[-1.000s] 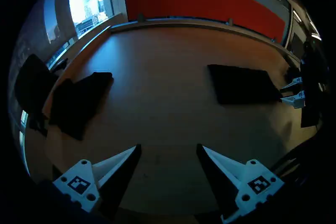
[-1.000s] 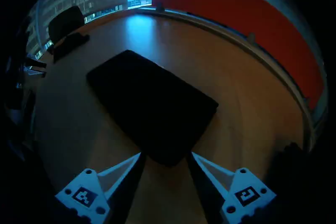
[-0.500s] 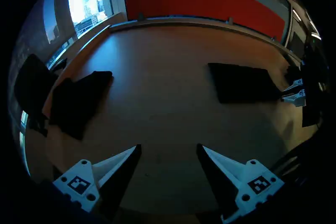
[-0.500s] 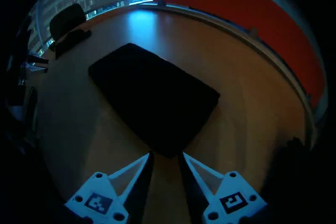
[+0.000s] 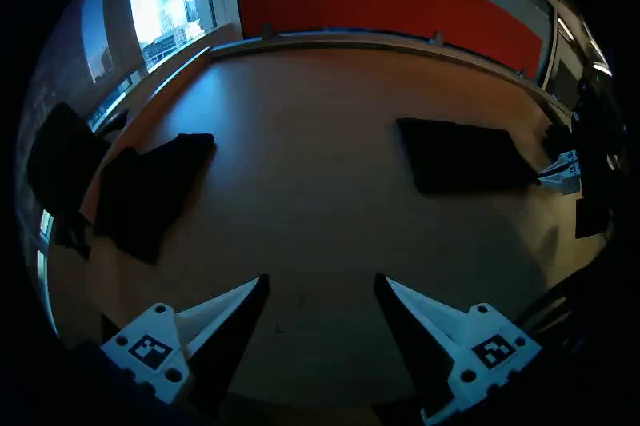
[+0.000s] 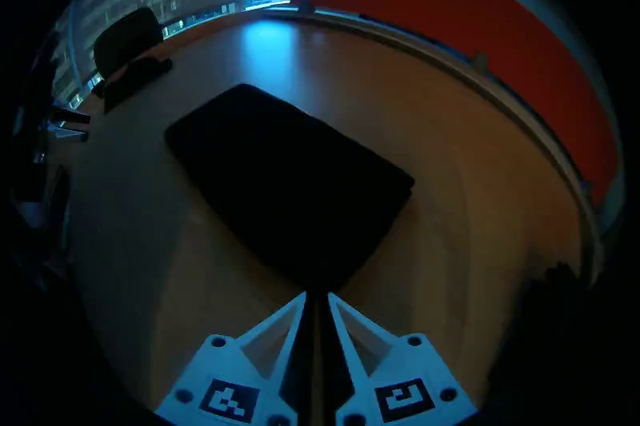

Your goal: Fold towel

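A dark towel (image 6: 288,186) lies flat on the wooden table (image 6: 448,186), folded into a rectangle. My right gripper (image 6: 317,298) has its fingers drawn close together at the towel's near corner, pinching its edge. In the left gripper view the same towel (image 5: 464,156) lies at the right, with the right gripper (image 5: 560,172) at its far right end. My left gripper (image 5: 320,286) is open above bare tabletop (image 5: 320,186), nothing between its fingers, well away from the towel.
A second dark cloth pile (image 5: 152,186) lies at the table's left side, next to a dark chair (image 5: 56,162). A red panel (image 5: 384,2) runs along the table's far edge, with windows (image 5: 164,2) to its left. A person's dark sleeve (image 5: 596,146) shows behind the right gripper.
The right gripper's fingers have closed from wide open to nearly touching, onto the towel's near corner. The left gripper has stayed still and open.
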`<action>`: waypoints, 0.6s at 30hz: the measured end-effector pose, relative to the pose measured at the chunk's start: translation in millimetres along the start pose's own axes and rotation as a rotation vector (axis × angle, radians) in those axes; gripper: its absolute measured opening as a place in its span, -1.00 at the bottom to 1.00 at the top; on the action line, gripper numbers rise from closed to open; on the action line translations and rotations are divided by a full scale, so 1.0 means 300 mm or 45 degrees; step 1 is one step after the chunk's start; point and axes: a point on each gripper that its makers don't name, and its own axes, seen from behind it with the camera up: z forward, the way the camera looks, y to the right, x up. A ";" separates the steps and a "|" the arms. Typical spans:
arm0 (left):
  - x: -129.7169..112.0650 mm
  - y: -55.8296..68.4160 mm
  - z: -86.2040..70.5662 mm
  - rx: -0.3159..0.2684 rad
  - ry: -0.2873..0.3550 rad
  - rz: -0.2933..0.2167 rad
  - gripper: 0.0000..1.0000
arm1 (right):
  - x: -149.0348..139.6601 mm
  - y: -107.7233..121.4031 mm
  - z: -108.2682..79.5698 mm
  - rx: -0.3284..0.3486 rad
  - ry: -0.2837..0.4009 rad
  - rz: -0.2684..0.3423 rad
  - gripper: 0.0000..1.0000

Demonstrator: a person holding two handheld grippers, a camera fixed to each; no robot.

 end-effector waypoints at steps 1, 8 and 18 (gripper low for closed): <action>0.001 0.001 0.000 0.000 0.001 0.000 0.94 | 0.003 0.001 -0.003 -0.002 0.003 0.001 -0.93; 0.007 0.007 -0.002 -0.003 0.005 0.003 0.94 | 0.024 0.009 -0.030 -0.015 0.025 -0.004 -0.93; 0.015 0.017 -0.005 -0.012 0.014 0.008 0.94 | 0.042 0.028 -0.086 -0.038 0.054 0.011 -0.93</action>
